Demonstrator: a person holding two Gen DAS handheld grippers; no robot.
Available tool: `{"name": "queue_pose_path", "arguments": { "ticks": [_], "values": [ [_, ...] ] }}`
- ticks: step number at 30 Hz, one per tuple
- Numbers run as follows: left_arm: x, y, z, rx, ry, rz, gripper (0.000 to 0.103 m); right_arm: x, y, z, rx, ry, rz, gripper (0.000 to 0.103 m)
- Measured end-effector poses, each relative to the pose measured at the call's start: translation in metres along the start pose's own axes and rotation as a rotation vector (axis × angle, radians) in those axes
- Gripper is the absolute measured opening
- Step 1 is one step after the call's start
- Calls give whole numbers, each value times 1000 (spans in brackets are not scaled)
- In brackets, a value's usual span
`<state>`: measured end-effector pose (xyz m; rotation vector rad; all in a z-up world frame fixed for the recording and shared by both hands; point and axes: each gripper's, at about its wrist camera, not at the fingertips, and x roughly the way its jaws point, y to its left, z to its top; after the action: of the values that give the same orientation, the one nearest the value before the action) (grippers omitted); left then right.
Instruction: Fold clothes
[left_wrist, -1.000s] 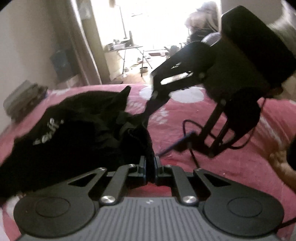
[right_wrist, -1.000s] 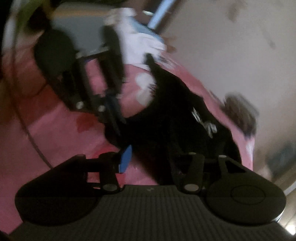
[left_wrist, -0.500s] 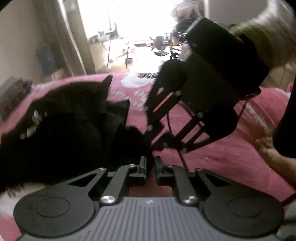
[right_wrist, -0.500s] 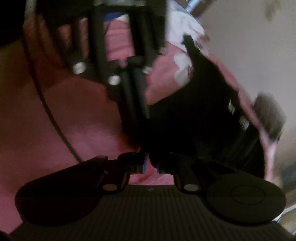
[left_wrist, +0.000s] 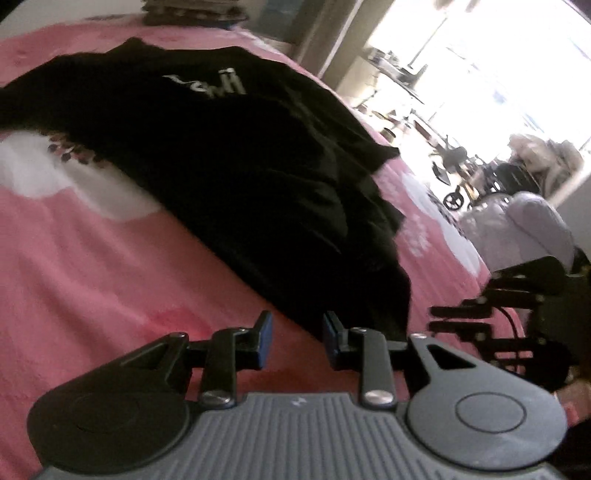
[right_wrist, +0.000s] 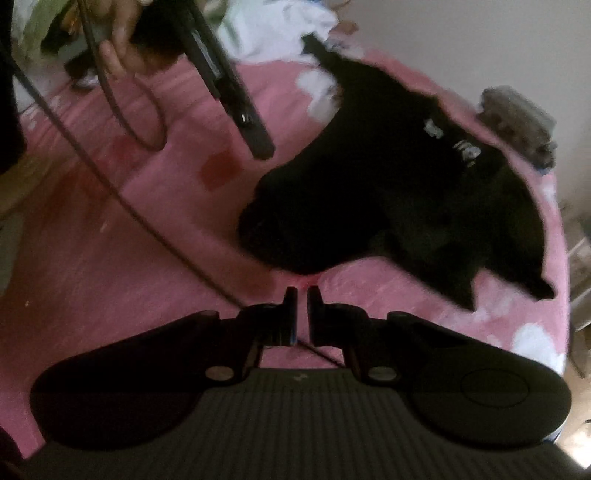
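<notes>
A black garment with white lettering (left_wrist: 240, 166) lies spread and partly bunched on the pink bedspread (left_wrist: 92, 258). My left gripper (left_wrist: 297, 332) hovers at the garment's near edge. Its jaws are opening and only bedspread shows between them. The black garment (right_wrist: 406, 184) also fills the right wrist view. There my right gripper (right_wrist: 302, 301) is shut just short of the garment's near hem, with nothing visible between its pads. The left gripper (right_wrist: 258, 146) hangs above the bed at upper left, held by a hand (right_wrist: 122, 48). The right gripper (left_wrist: 461, 321) shows at the right edge.
A dark cable (right_wrist: 110, 184) trails across the bed on the left. A grey folded pile (right_wrist: 517, 122) sits at the bed's far corner. White clothes (left_wrist: 517, 229) are heaped beside the bed. A bright doorway with furniture (left_wrist: 424, 85) lies beyond.
My left gripper let go of the black cloth, opened, rolled and drew back to the garment's edge. The right gripper went from open to shut. The garment now lies lower on the bed.
</notes>
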<state>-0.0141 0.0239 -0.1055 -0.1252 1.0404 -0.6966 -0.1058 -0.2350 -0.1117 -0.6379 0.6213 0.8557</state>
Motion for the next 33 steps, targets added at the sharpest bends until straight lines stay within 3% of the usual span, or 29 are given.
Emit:
{"name": "queue_pose_path", "arguments": {
  "ticks": [4, 9, 11, 13, 14, 15, 16, 18, 25, 29, 33],
  "values": [
    [9, 5, 7, -28, 16, 27, 30, -3, -10, 16, -2, -72, -36, 12],
    [10, 6, 5, -65, 22, 41, 30, 17, -4, 34, -173, -140, -47, 49],
    [10, 5, 4, -63, 24, 46, 30, 32, -3, 41, -211, -154, -24, 52],
    [8, 5, 2, -65, 26, 49, 30, 47, -5, 45, -219, -130, 15, 52],
    [6, 5, 1, -69, 25, 48, 30, 53, -7, 46, -216, -106, 28, 46],
    [5, 6, 1, -72, 25, 47, 31, 58, -9, 47, -204, -86, 36, 26],
    [4, 7, 1, -77, 24, 44, 31, 60, -14, 48, -164, -75, 43, 13],
    [3, 10, 0, -84, 24, 31, 33, 53, -31, 49, -16, -102, 52, 3],
    [6, 6, -1, -55, 27, -6, 46, 19, -105, 15, 610, -227, 1, 0],
    [10, 0, 0, -28, 27, -19, 47, 14, -141, -27, 1011, -322, 18, 0],
    [10, 0, 2, -47, 21, -27, 47, 11, -164, -81, 1397, -435, 98, 0]
  ]
}}
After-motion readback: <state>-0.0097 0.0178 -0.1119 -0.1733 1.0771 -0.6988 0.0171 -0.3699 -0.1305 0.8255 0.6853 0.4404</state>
